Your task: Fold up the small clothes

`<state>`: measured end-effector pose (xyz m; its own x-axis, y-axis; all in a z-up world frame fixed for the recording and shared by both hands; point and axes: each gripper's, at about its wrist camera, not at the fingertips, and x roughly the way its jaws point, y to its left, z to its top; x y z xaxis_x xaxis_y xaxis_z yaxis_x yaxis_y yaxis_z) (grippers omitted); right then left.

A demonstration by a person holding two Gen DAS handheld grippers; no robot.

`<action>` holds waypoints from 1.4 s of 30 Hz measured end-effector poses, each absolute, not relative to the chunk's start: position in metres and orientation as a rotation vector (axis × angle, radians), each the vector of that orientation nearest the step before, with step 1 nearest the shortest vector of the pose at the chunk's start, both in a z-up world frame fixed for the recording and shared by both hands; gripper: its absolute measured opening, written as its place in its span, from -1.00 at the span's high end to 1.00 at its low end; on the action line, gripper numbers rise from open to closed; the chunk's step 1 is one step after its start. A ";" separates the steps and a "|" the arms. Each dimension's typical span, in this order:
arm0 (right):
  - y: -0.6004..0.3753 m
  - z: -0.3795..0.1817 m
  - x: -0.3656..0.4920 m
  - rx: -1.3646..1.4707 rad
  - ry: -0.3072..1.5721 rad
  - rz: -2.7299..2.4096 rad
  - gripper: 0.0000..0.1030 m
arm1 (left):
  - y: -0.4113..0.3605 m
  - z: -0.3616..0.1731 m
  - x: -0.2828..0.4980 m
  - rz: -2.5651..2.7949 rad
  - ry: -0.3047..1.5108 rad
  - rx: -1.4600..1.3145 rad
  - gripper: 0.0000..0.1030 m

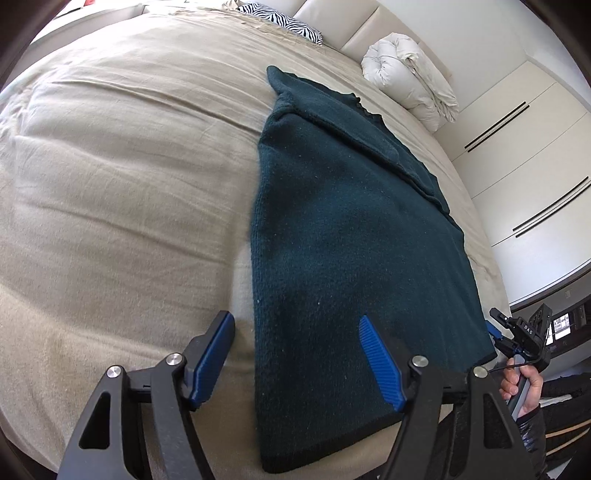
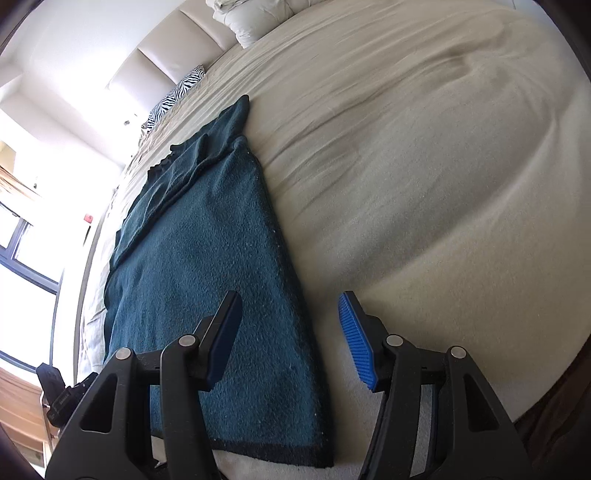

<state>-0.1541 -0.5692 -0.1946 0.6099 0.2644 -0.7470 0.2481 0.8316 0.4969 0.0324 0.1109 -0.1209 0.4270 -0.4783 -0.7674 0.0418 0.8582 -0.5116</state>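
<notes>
On the bed (image 1: 110,166), the sweater (image 1: 351,240) is the landmark: a dark teal knit lying flat in a long narrow strip, its hem at the near edge of the mattress and its far end reaching toward the headboard. Left of the sweater lies only bare beige cover. At the hem's left corner hangs the left gripper (image 1: 299,354), jaws wide and holding nothing, one finger over the cover and the other over the knit. At the hem's right corner hangs the right gripper (image 2: 291,339), also spread wide and empty, straddling the sweater's right edge. Beyond the sweater's far end, by the headboard, sit a zebra pillow (image 1: 284,18) and, to its right, a rolled duvet (image 1: 410,77).

By the look of it, the lengthwise folds are done: the sides seem turned in, with a sleeve laid along the body toward the far end. What remains, I judge, is the crosswise fold, taking the hem corners and carrying them up toward the collar, perhaps twice, then smoothing the packet.
</notes>
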 end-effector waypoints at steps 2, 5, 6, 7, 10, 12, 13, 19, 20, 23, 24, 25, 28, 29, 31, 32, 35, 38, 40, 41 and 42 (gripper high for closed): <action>-0.570 -0.192 -0.161 0.602 0.937 0.014 -0.05 | 0.112 -0.121 0.027 -0.351 1.106 -0.445 -0.41; -0.570 -0.189 -0.168 0.590 0.954 0.029 -0.05 | 0.114 -0.121 0.019 -0.369 1.121 -0.445 -0.41; -0.569 -0.188 -0.169 0.584 0.959 0.033 -0.05 | 0.114 -0.121 0.018 -0.374 1.128 -0.446 -0.41; -0.567 -0.188 -0.171 0.578 0.965 0.036 -0.05 | 0.114 -0.120 0.016 -0.381 1.136 -0.448 -0.41; -0.563 -0.187 -0.175 0.565 0.980 0.050 -0.05 | 0.114 -0.122 0.012 -0.398 1.165 -0.439 -0.36; -0.563 -0.187 -0.178 0.567 0.985 0.054 -0.05 | 0.113 -0.124 0.008 -0.399 1.184 -0.436 -0.27; -0.564 -0.188 -0.180 0.573 0.988 0.057 -0.05 | 0.113 -0.125 0.007 -0.401 1.191 -0.440 -0.24; -0.570 -0.187 -0.186 0.587 1.000 0.062 -0.05 | 0.116 -0.133 0.011 -0.358 1.227 -0.452 0.46; -0.572 -0.187 -0.188 0.588 1.001 0.061 -0.05 | 0.117 -0.135 0.012 -0.357 1.234 -0.461 0.68; -0.579 -0.184 -0.194 0.591 1.004 0.043 -0.05 | 0.118 -0.137 0.011 -0.367 1.242 -0.474 0.83; -0.583 -0.182 -0.196 0.592 1.004 0.035 -0.05 | 0.118 -0.136 0.010 -0.367 1.238 -0.474 0.84; -0.585 -0.181 -0.198 0.593 1.004 0.030 -0.05 | 0.118 -0.136 0.010 -0.367 1.236 -0.478 0.85; -0.591 -0.180 -0.204 0.591 1.019 0.023 -0.05 | 0.120 -0.134 0.008 -0.370 1.227 -0.491 0.86; -0.591 -0.180 -0.206 0.589 1.031 0.023 -0.05 | 0.121 -0.133 0.007 -0.372 1.221 -0.494 0.86; -0.591 -0.182 -0.209 0.585 1.050 0.034 -0.05 | 0.124 -0.130 0.006 -0.376 1.210 -0.504 0.86; -0.590 -0.183 -0.209 0.584 1.059 0.043 -0.04 | 0.126 -0.129 0.005 -0.380 1.203 -0.512 0.86; -0.588 -0.187 -0.209 0.578 1.083 0.043 0.05 | 0.132 -0.123 0.002 -0.391 1.176 -0.534 0.86; -0.590 -0.193 -0.207 0.635 1.109 0.066 0.32 | 0.136 -0.119 0.001 -0.400 1.156 -0.570 0.87; -0.588 -0.197 -0.206 0.648 1.130 0.086 0.37 | 0.137 -0.119 0.000 -0.406 1.151 -0.586 0.87; -0.586 -0.198 -0.205 0.645 1.136 0.093 0.39 | 0.138 -0.119 0.000 -0.408 1.150 -0.592 0.87; -0.584 -0.199 -0.205 0.644 1.137 0.099 0.44 | 0.137 -0.119 -0.001 -0.410 1.151 -0.595 0.87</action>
